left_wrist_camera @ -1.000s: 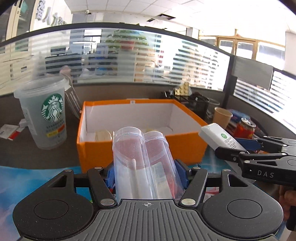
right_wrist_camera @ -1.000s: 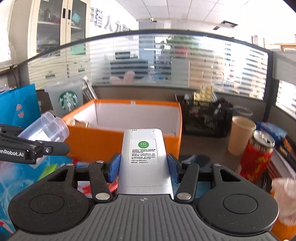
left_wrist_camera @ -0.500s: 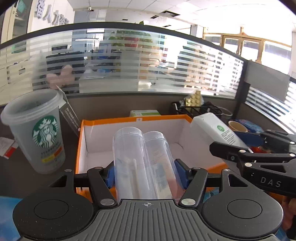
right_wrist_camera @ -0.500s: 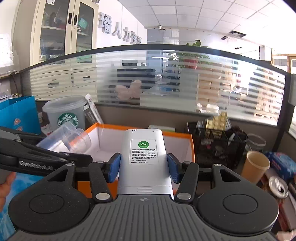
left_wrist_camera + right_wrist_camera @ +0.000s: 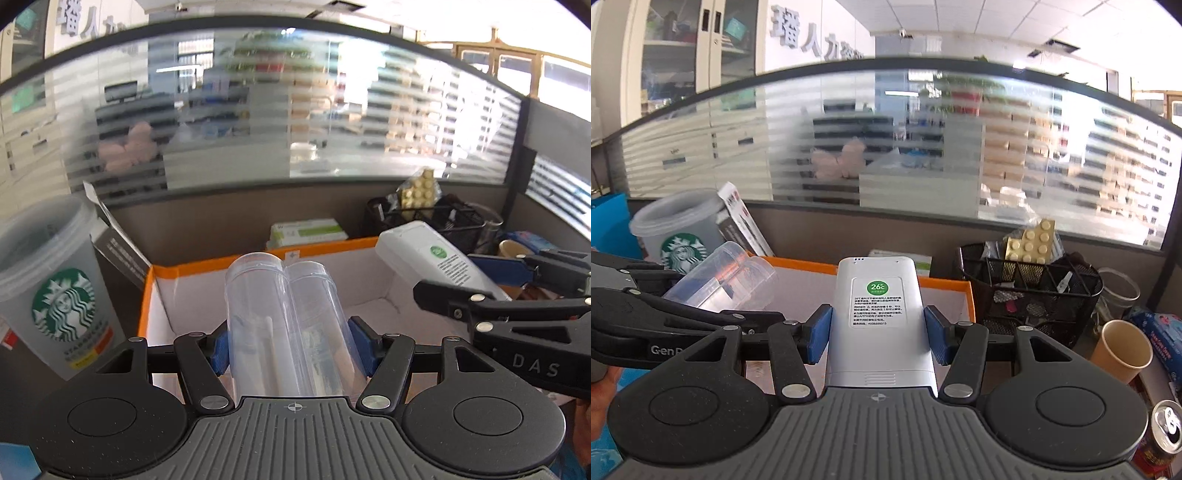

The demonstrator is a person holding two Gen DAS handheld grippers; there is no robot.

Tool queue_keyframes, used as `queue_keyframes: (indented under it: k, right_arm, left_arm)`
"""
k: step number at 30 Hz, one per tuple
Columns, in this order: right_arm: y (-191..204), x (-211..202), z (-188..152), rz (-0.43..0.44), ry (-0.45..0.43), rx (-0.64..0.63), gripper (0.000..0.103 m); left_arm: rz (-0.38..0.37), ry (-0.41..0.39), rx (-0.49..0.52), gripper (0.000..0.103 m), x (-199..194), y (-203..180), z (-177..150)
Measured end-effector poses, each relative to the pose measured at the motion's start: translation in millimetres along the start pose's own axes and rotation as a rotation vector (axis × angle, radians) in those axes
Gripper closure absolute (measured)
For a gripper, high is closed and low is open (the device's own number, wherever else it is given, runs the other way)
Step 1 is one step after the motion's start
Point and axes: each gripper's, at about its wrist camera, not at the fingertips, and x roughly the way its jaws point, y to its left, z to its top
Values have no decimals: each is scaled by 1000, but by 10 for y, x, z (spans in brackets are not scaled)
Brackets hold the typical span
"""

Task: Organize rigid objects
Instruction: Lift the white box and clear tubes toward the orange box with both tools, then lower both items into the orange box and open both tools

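Note:
My left gripper (image 5: pixel 293 347) is shut on a clear plastic container (image 5: pixel 284 325) shaped like two joined tubes, held over the open orange box (image 5: pixel 162 271). My right gripper (image 5: pixel 878 334) is shut on a white remote control (image 5: pixel 879 314) with a green 26°C sticker, also held above the orange box (image 5: pixel 945 284). The remote (image 5: pixel 439 258) and right gripper show at the right of the left wrist view. The clear container (image 5: pixel 727 277) and left gripper show at the left of the right wrist view.
A Starbucks cup (image 5: pixel 55 291) stands left of the box, with a dark booklet (image 5: pixel 118 247) beside it. A green-white carton (image 5: pixel 306 230) lies behind the box. A black mesh basket (image 5: pixel 1030 291), a paper cup (image 5: pixel 1123 350) and a red can (image 5: pixel 1160 432) are to the right.
Both grippers have risen and moved forward with their loads, from in front of the orange box to above its opening.

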Motion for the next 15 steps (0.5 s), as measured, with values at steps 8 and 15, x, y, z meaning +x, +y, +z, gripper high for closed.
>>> queue_keyframes:
  k: [8,15]
  right_arm:
    - [-54,355,-61,-22,84,7,52]
    - [-24,556,-123,-49,148,-26,52]
  left_arm:
    - [32,91,-29,41,385,35,-75]
    - [57,135,-23,40,529,50,-139]
